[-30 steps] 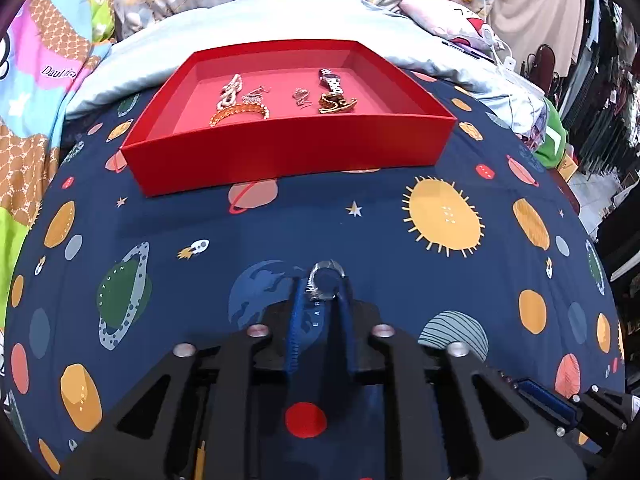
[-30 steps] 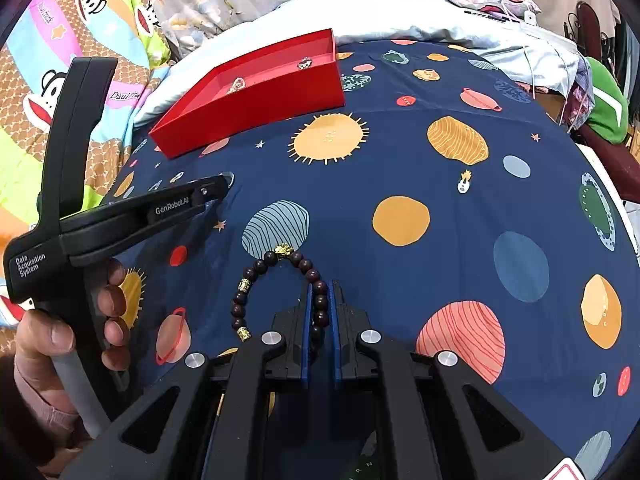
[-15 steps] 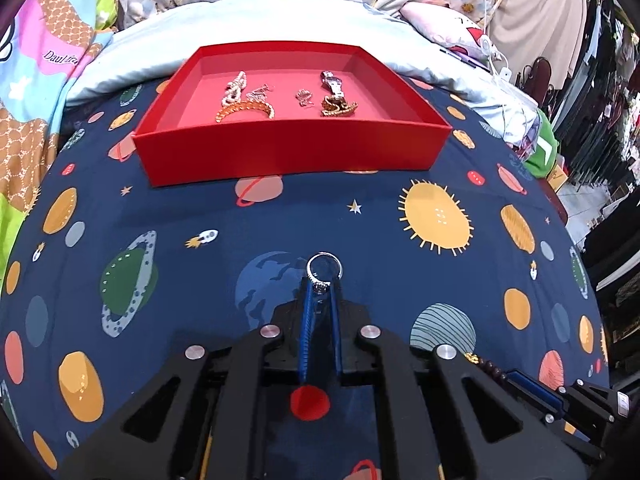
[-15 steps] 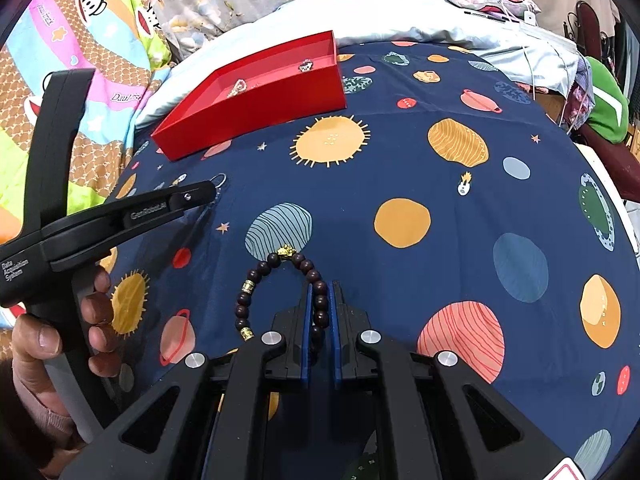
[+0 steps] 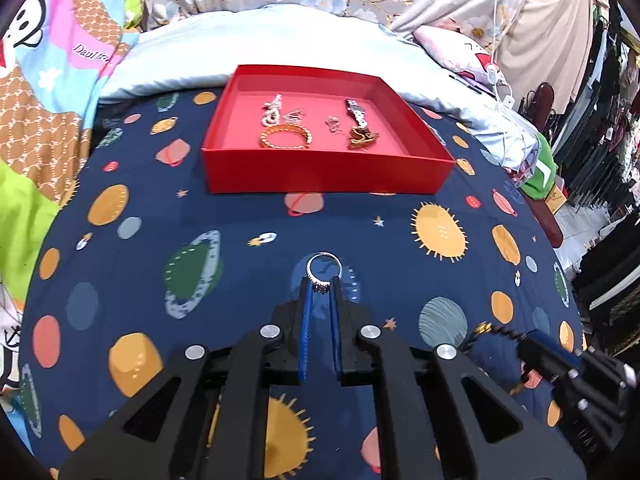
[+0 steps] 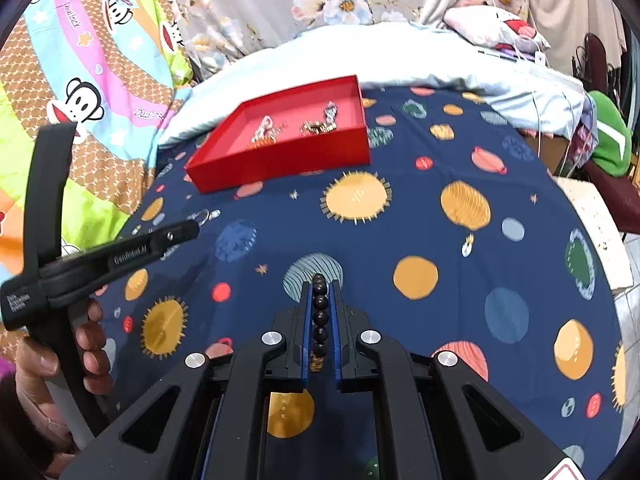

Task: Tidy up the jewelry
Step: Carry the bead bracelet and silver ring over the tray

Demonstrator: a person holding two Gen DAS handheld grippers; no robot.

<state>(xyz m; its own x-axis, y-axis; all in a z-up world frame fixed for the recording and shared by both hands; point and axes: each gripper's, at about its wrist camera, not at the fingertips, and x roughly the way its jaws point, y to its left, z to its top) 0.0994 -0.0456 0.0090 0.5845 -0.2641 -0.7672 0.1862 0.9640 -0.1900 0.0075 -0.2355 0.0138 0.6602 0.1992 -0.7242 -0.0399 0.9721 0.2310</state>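
Note:
A silver ring (image 5: 323,270) with a small stone stands pinched in my left gripper (image 5: 321,286), which is shut on it above the planet-print blanket. My right gripper (image 6: 320,292) is shut on a dark bead bracelet (image 6: 320,314); its beads run in a line between the blue pads and the rest hangs hidden below. Ahead lies the red tray (image 5: 320,174) holding a gold bangle (image 5: 285,136), a pearl piece, small earrings and a watch-like chain. In the right wrist view the left gripper (image 6: 192,230) shows at left, with the ring (image 6: 203,215) at its tip and the tray (image 6: 280,162) beyond.
A person's hand (image 6: 86,354) grips the left tool's handle. Pale blue bedding (image 5: 260,44) and cartoon-print fabric (image 5: 44,80) rise behind the tray. The bed's right edge drops off to a green garment (image 6: 608,140) and clothes racks.
Both grippers have risen off the blanket with their pieces. The bracelet, which lay looped on the cloth, now hangs between the right pads. The tray sits farther away in the left wrist view.

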